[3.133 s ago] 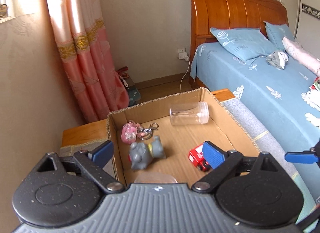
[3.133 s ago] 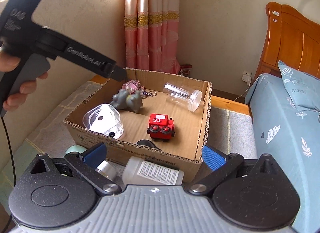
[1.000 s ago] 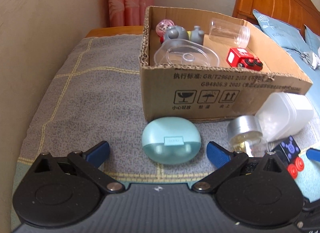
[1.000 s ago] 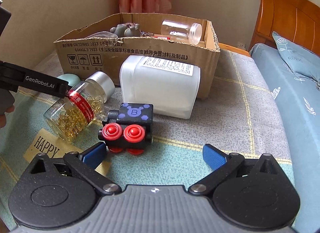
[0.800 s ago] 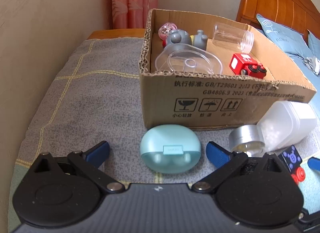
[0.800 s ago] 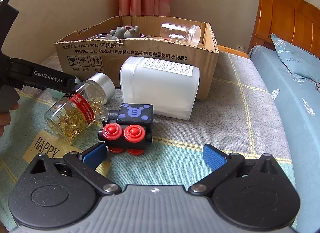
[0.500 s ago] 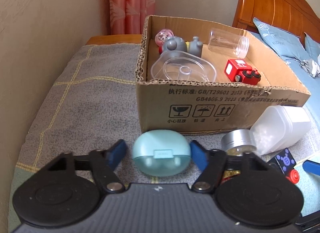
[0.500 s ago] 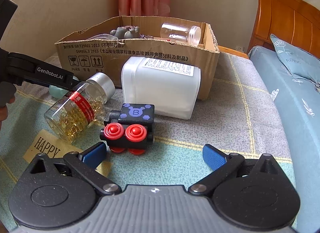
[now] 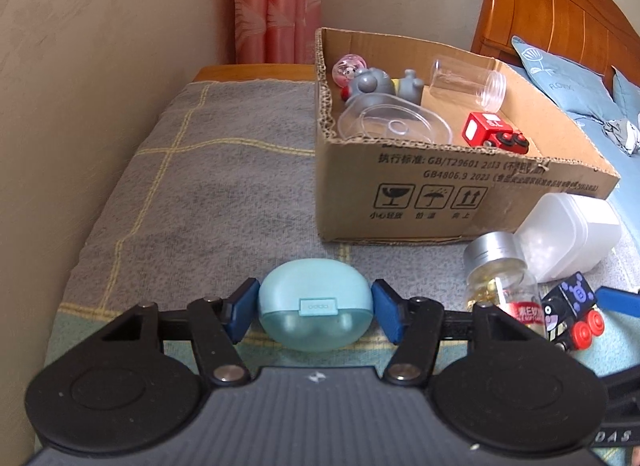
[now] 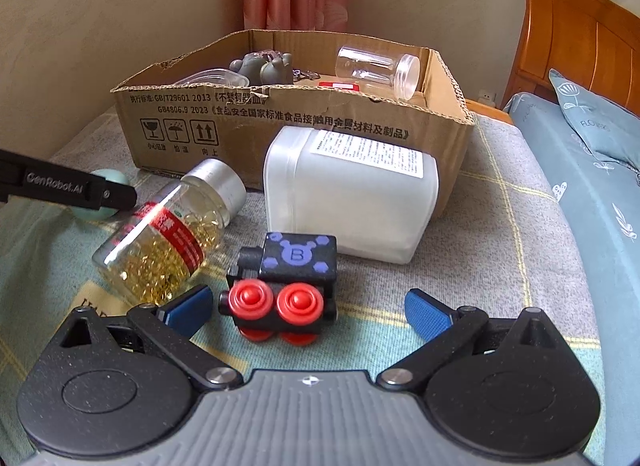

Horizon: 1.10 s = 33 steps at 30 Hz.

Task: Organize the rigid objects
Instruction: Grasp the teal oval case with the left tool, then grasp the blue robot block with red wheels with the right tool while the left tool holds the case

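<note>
My left gripper [image 9: 314,308] is shut on a light blue earbud case [image 9: 314,302], which rests on the grey cloth in front of the cardboard box [image 9: 440,189]. The case shows partly behind the left arm in the right wrist view [image 10: 110,179]. My right gripper [image 10: 308,308] is open, its pads either side of a black toy train with red wheels [image 10: 286,286]. A capsule bottle with a silver cap [image 10: 172,234] and a white plastic bottle [image 10: 352,193] lie before the box [image 10: 304,121].
The box holds a grey toy [image 9: 376,83], a clear jar [image 9: 468,81], a clear dish [image 9: 394,125], a red toy train [image 9: 492,133] and a pink ball [image 9: 348,67]. A wall runs along the left. A bed with blue bedding [image 10: 592,169] lies right.
My left gripper has closed its jaws onto the earbud case and shifted a little left. My right gripper has stayed open over the black toy train.
</note>
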Each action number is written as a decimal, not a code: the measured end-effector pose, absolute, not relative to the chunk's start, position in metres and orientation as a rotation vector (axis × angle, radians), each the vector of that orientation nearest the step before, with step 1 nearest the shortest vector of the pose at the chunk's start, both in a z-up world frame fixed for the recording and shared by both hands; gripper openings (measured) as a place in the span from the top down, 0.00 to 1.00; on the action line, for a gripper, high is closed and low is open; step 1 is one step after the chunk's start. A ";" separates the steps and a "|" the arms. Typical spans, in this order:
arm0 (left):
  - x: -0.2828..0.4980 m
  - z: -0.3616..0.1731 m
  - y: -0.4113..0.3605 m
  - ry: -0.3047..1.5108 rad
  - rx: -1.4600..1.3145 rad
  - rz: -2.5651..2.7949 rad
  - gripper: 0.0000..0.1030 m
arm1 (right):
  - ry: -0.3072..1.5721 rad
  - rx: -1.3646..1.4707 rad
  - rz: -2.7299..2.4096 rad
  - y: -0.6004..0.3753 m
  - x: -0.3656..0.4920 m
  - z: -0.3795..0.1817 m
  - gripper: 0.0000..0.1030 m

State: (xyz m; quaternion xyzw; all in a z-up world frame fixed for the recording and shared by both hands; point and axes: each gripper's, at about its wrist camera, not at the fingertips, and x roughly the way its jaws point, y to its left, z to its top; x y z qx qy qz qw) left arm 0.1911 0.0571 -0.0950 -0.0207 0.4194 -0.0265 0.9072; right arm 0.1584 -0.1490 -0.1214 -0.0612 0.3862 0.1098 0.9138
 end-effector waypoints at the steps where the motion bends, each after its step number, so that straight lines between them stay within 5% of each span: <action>1: 0.191 -0.095 0.057 0.866 -0.043 -0.054 0.41 | 0.797 -0.127 0.226 -0.150 0.159 -0.121 0.00; 7: 0.191 -0.095 0.057 0.866 -0.036 -0.054 0.40 | 0.805 -0.138 0.271 -0.160 0.157 -0.121 0.00; 12: 0.190 -0.098 0.055 0.873 -0.062 -0.085 0.12 | 0.839 -0.145 0.272 -0.157 0.161 -0.119 0.00; 15: 0.191 -0.100 0.051 0.877 -0.058 -0.093 0.07 | 0.863 -0.144 0.264 -0.156 0.163 -0.118 0.00; 33: 0.191 -0.101 0.047 0.879 -0.049 -0.103 0.01 | 0.984 -0.173 0.268 -0.154 0.166 -0.112 0.00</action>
